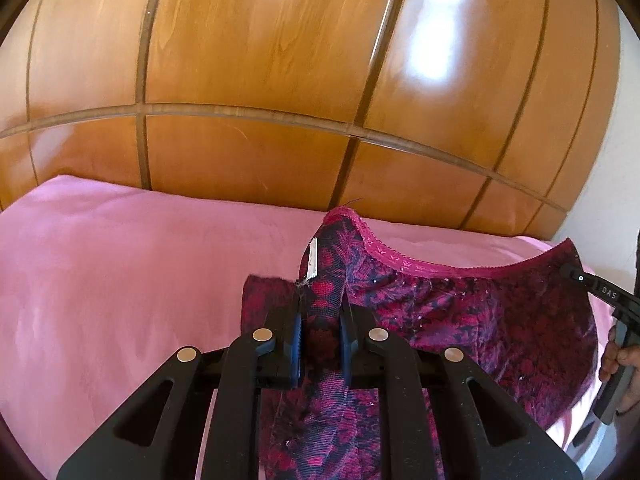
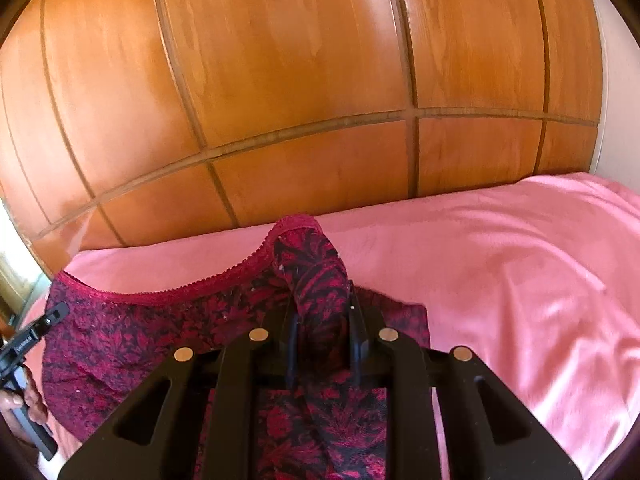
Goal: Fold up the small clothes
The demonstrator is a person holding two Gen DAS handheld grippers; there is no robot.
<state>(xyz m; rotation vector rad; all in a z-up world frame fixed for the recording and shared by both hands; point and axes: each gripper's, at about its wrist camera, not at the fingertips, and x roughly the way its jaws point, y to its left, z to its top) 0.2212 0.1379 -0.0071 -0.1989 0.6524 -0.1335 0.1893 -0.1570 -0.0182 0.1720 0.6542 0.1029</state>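
Wardrobe (image 1: 248, 80): glossy orange-brown wooden panels with dark grooves, standing right behind the bed.
Bed (image 1: 100, 272): covered in a pink sheet, lightly wrinkled.
Underwear (image 1: 460, 312): dark floral print in magenta and navy, pink lace waistband along the top edge; held up over the bed, stretched between both grippers, sagging in the middle.
Left gripper (image 1: 320, 332): clamped on one side of the underwear, fabric bunched between the pads, white label (image 1: 312, 258) showing just above.
Right gripper (image 2: 322, 332): clamped on the opposite side, fabric folded over and rising above the pads.
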